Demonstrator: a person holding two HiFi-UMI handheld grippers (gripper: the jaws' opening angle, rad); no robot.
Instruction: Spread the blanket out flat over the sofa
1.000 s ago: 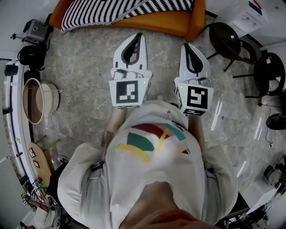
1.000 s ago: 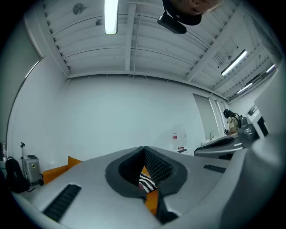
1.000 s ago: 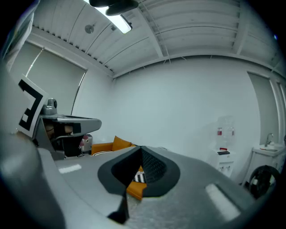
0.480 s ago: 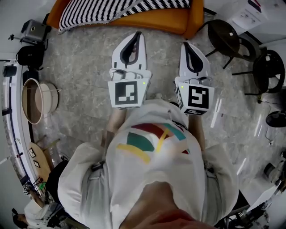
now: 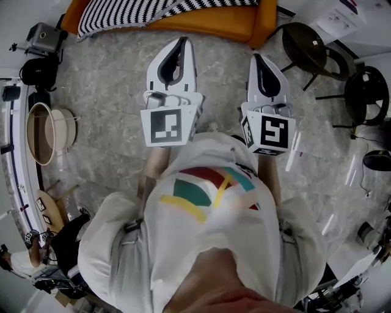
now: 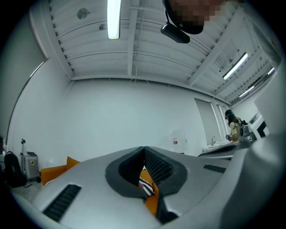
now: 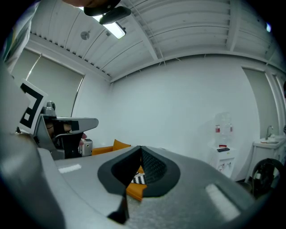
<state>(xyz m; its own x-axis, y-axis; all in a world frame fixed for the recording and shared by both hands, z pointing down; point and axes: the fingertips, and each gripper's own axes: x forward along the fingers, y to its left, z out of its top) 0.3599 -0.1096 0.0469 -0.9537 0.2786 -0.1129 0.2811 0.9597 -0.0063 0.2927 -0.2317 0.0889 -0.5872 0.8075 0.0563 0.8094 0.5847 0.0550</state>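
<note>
In the head view the blanket [image 5: 131, 15], striped black and white, lies bunched along the upper left of the frame on the orange sofa [image 5: 244, 29]. Its long axis runs left to right along the seat, thinning toward the sofa's right end. It is up-frame of both tools and well apart from them, with bare stone floor [image 5: 104, 79] between.

The left gripper [image 5: 182, 40] points up-frame at the blanket's thicker part and looks the nearer of the 2. Its own view shows the left gripper [image 6: 144, 147] with its tips pressed together and nothing in them. The stripes seen through the gap are the blanket [image 6: 145, 186] far beyond.

The right gripper [image 5: 256, 57] aims at the sofa's right end, where only a thin strip of blanket reaches. In its own view the right gripper [image 7: 140, 146] is also fully closed and empty, with the blanket [image 7: 138, 179] and the sofa [image 7: 105, 148] showing past its pads.

The top edge of the head view cuts off most of the sofa. How the blanket is folded, and where its far edge and corners lie, cannot be told. The hands holding the tools are hidden.
</note>
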